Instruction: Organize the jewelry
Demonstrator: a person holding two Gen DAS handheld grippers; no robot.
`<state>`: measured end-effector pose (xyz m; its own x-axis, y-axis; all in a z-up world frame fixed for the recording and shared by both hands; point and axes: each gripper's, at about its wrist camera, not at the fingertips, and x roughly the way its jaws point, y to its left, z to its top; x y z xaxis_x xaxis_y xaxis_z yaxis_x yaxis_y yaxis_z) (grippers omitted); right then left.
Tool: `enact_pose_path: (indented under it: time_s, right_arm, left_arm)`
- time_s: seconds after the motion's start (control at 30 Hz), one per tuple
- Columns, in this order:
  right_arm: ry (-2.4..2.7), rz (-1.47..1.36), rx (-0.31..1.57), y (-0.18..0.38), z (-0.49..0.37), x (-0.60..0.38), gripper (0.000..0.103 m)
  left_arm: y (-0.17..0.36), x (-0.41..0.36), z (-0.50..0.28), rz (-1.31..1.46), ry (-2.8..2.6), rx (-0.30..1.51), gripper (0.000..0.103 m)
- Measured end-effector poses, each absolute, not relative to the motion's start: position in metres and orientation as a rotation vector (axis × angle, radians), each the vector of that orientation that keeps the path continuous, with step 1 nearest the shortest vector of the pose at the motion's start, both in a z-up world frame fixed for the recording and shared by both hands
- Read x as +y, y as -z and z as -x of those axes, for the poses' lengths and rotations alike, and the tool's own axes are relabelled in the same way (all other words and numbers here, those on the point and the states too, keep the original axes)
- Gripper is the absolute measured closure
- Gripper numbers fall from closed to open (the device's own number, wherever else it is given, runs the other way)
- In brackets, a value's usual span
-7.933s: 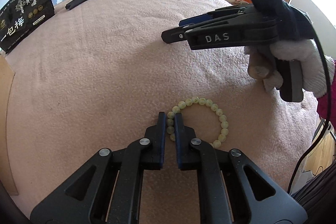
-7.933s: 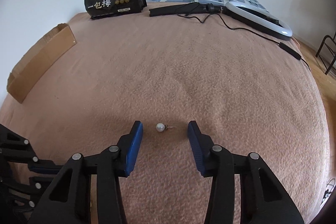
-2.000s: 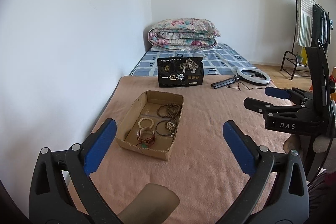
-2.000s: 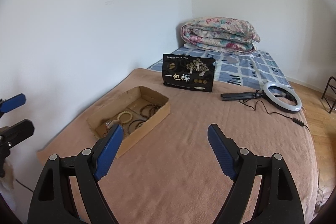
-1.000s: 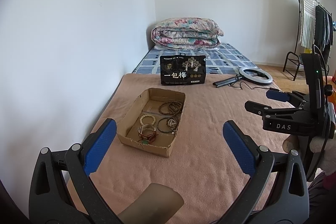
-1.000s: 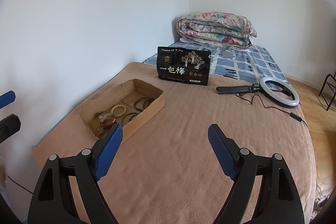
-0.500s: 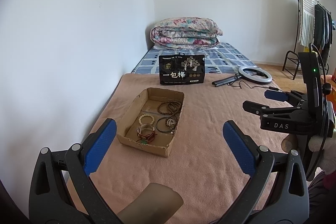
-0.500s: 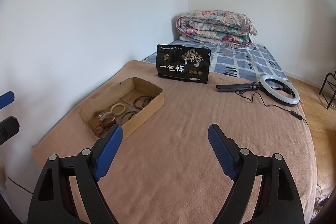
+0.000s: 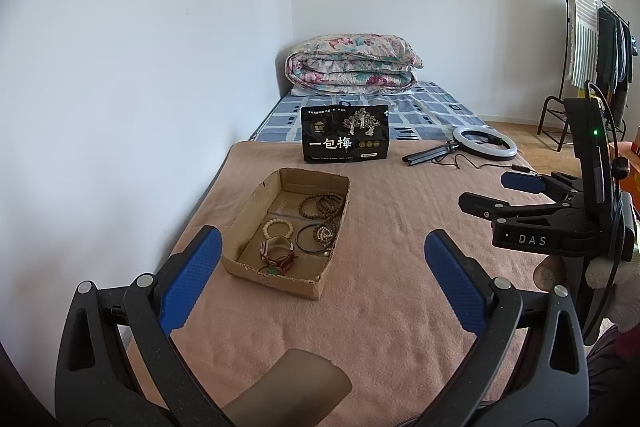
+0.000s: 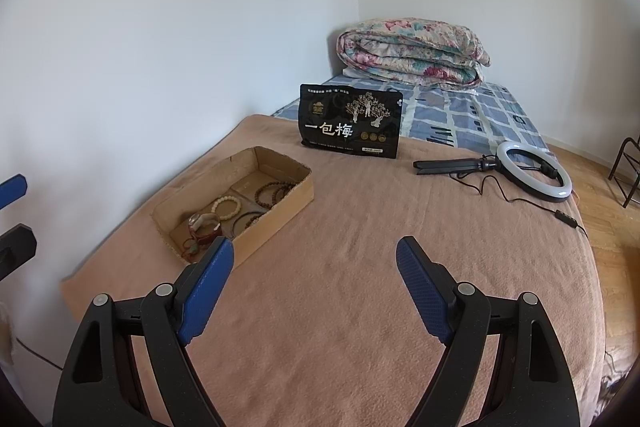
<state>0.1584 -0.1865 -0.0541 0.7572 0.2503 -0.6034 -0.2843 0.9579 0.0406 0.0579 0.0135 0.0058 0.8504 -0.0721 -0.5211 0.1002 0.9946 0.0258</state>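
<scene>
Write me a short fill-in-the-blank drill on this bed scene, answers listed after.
1. The bracelets lie inside a ____ box.
2. The black bag stands ____ the box, toward the folded quilt.
3. The jaws of the left gripper and right gripper stand ____.
4. The ring light lies on the ____ blanket.

Answers: cardboard; behind; open; pink

Open blanket [image 10: 340, 227] lies ahead of both claws; only the cardboard box [image 10: 276, 215] stands left.

1. The clothes rack [image 9: 592, 39] at three o'clock is cut off by the edge.
2. The box [image 10: 280, 215] wall hides some bracelets [image 10: 228, 205].
3. The gloved hand [image 9: 616, 291] is half hidden.
</scene>
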Motion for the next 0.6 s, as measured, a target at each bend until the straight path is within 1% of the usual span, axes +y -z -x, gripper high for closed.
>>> enact_pose_path:
  time_s: [0.6]
  right_arm:
    - [-0.297,0.057,0.658,0.0572,-0.1588,-0.1847,0.02]
  left_arm:
    - [-0.0047,0.0131,-0.0575,-0.054,0.09,0.548,0.0]
